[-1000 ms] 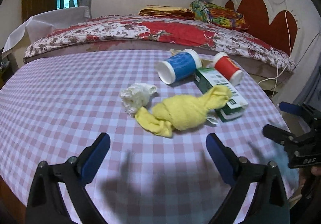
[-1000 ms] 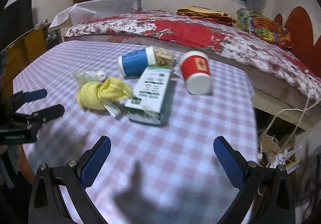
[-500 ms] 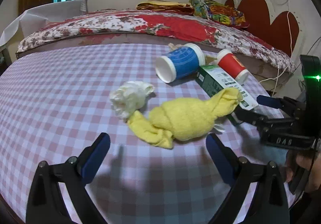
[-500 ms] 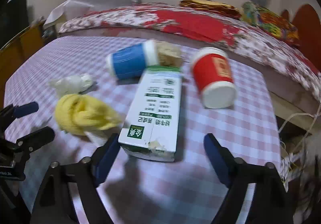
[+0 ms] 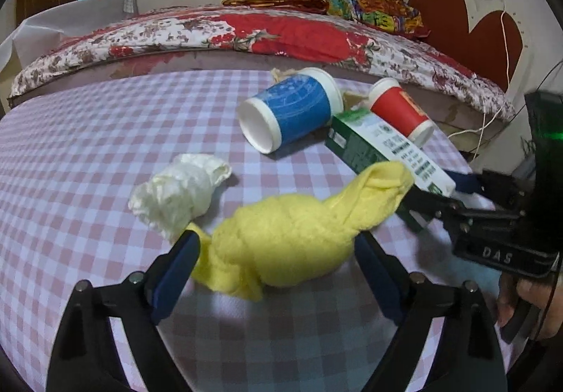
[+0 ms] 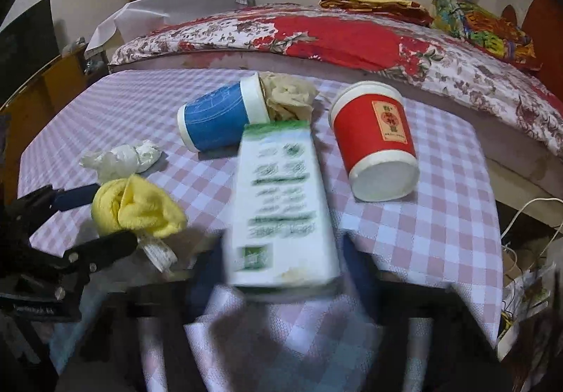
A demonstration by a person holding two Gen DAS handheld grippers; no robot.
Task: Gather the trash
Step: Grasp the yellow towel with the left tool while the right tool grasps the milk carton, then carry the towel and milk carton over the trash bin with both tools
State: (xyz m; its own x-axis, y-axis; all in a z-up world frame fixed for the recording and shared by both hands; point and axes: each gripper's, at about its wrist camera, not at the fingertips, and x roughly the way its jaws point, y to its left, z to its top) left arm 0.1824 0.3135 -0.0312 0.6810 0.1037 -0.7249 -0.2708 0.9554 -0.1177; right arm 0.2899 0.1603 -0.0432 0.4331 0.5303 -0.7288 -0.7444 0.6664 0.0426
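A knotted yellow cloth (image 5: 292, 237) lies on the checked table between the fingers of my left gripper (image 5: 276, 244). Its jaws are closing, and the pads stand just beside the cloth without squeezing it. A green and white carton (image 6: 281, 209) lies lengthwise, its near end between the pads of my right gripper (image 6: 281, 258). Those jaws are closing too, and the pads press its sides. The carton looks blurred. In the left wrist view the right gripper (image 5: 440, 190) clasps the carton (image 5: 387, 149) end just right of the cloth.
A crumpled white tissue (image 5: 179, 188) lies left of the cloth. A blue cup (image 5: 292, 110) and a red cup (image 6: 373, 135) lie on their sides behind it, with brown crumpled paper (image 6: 288, 100) between. The table edge (image 6: 492, 216) drops to cables at the right. A bed (image 5: 246, 30) stands behind.
Both grippers have moved forward. The left one now straddles the yellow cloth. The right one narrowed from wide open onto the carton's near end, and the carton shifted.
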